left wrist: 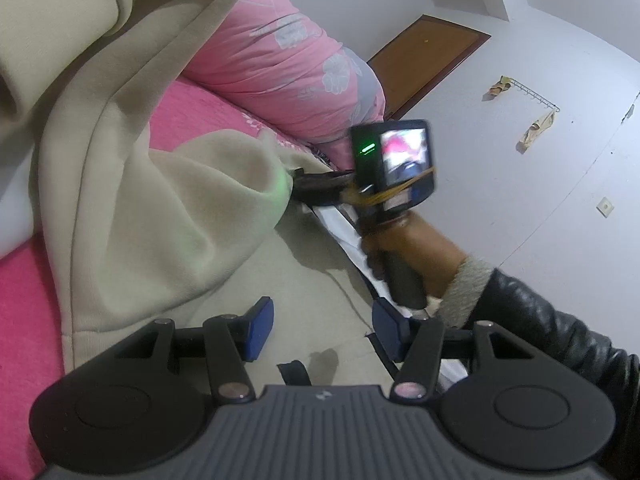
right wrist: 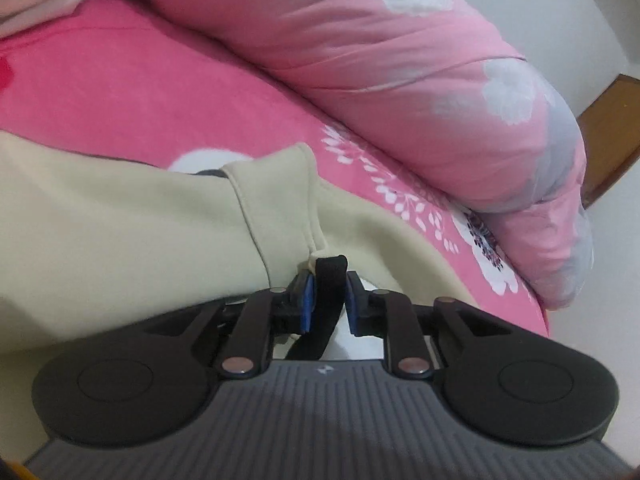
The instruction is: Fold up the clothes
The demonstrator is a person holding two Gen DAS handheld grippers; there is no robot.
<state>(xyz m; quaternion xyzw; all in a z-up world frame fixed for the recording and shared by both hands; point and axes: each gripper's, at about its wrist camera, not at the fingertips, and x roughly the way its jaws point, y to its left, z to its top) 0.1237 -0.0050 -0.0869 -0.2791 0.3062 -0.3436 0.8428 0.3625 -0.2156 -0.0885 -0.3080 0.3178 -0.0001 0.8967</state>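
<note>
Beige garment (left wrist: 160,208) lies spread on the pink bedsheet (left wrist: 24,304), part of it bunched and lifted toward upper left in left wrist view. A sleeve cuff (right wrist: 276,200) points toward the right gripper (right wrist: 326,300).

Right gripper: jaws nearly closed, blue pads (right wrist: 307,304) on either side of a black strap (right wrist: 328,292) that sits just at the cuff end. Whether the pads actually press on the strap, cannot tell. From the left wrist view, its tips are buried in a fold of the garment, the hand (left wrist: 400,248) on its handle, dark sleeve (left wrist: 560,328) behind.

Left gripper (left wrist: 324,328): jaws apart, nothing between the pads, hovering over flat beige cloth.

Pink floral quilt (right wrist: 420,80) is heaped along the far side of the bed. Brown door (left wrist: 428,52) in white wall beyond.
</note>
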